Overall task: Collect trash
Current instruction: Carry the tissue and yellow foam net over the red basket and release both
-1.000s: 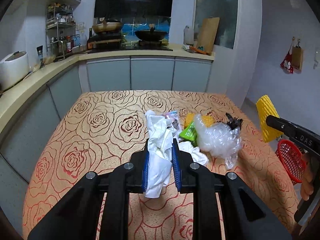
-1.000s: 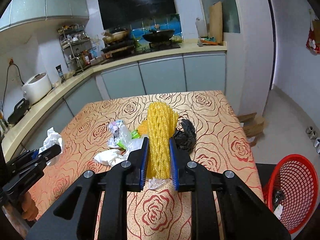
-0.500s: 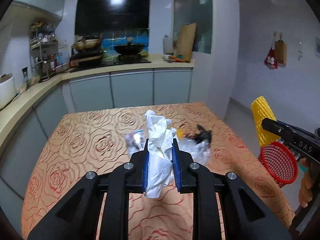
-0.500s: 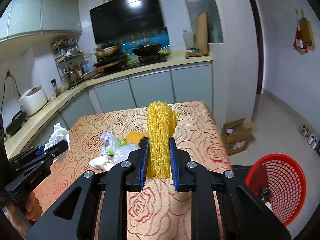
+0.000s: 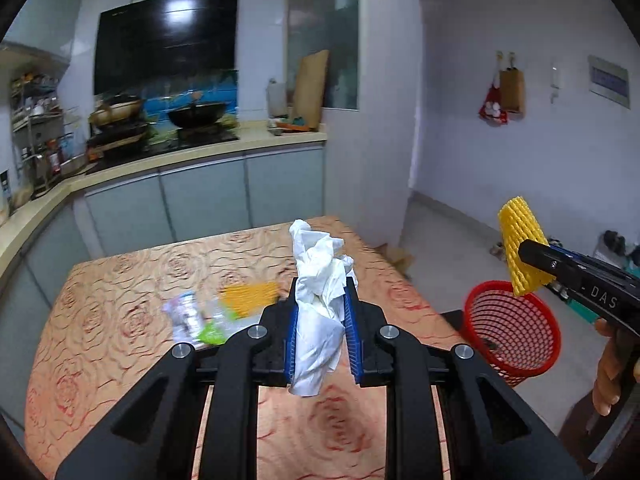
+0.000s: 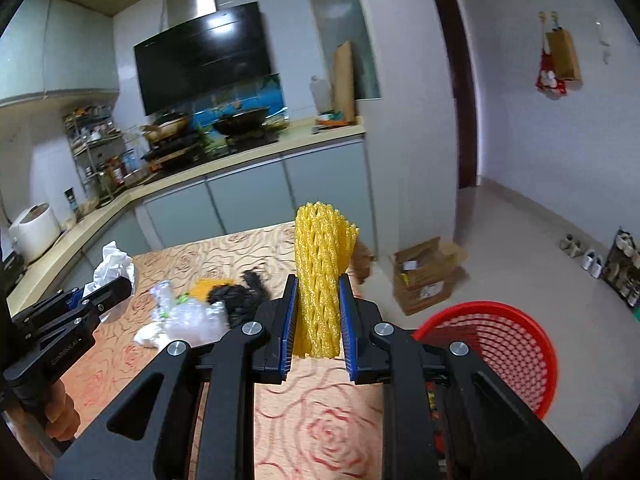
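Observation:
My left gripper point(image 5: 322, 312) is shut on a crumpled white tissue point(image 5: 320, 276), held above the table with the rose-patterned cloth point(image 5: 120, 344). My right gripper point(image 6: 318, 312) is shut on a yellow foam fruit net point(image 6: 322, 272) that stands upright between the blue pads. In the left wrist view the right gripper point(image 5: 532, 260) with the net point(image 5: 520, 240) hangs over the red mesh basket point(image 5: 512, 332) on the floor. The basket point(image 6: 504, 348) lies just right of the table's edge. More trash lies on the table: a clear plastic bag point(image 6: 192, 316), a black bag point(image 6: 236, 296), a green wrapper point(image 5: 210, 334).
A cardboard box point(image 6: 428, 276) sits on the floor beyond the basket. Kitchen counters with grey cabinets point(image 5: 208, 200) run along the back and left. A white rice cooker point(image 6: 34, 232) stands on the left counter. Shoes line the right wall point(image 6: 592, 256).
Both grippers have swung to the right with their loads still held. The red basket has come further into both views, and the table trash has slid to the left.

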### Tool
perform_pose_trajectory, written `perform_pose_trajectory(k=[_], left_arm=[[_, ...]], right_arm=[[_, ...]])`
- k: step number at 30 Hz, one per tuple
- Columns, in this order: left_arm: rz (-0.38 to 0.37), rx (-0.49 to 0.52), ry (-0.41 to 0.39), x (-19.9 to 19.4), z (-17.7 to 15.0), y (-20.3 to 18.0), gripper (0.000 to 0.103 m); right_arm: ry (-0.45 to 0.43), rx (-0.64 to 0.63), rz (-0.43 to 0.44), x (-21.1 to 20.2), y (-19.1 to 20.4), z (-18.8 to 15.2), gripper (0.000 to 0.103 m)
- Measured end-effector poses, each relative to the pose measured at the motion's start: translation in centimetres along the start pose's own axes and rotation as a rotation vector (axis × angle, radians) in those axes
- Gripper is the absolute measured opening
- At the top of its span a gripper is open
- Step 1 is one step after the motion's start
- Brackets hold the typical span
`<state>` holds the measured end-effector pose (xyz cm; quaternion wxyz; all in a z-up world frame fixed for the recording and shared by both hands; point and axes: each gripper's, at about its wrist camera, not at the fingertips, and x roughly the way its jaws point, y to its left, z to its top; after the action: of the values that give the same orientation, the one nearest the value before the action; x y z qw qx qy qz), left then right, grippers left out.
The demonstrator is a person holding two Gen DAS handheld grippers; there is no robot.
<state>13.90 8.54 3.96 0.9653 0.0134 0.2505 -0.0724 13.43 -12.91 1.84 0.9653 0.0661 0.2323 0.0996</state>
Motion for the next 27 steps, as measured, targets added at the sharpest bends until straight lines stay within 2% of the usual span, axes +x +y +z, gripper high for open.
perform_pose_trajectory(k=[8, 13, 23, 27], left_arm=[[-0.12, 0.074, 0.022, 3.0, 0.9, -5.7, 0.019], [-0.213, 0.105, 0.071, 5.9, 1.3, -9.5, 0.019], [-0.362, 0.158, 0.164, 10.6, 0.2, -16.1, 0.019], [-0.392, 0.173, 0.209, 12.5, -0.4, -17.6, 0.019]], right_arm=[[-0.016, 0.053, -0.117, -1.9, -5.3, -0.2, 0.02], [-0.003, 0.083, -0.181, -2.3, -8.4, -1.0, 0.02], [0.064, 0.123, -0.264, -1.3, -12.4, -3.2, 0.02], [0.112, 0.13, -0.277, -0.2, -13.4, -4.2, 0.02]])
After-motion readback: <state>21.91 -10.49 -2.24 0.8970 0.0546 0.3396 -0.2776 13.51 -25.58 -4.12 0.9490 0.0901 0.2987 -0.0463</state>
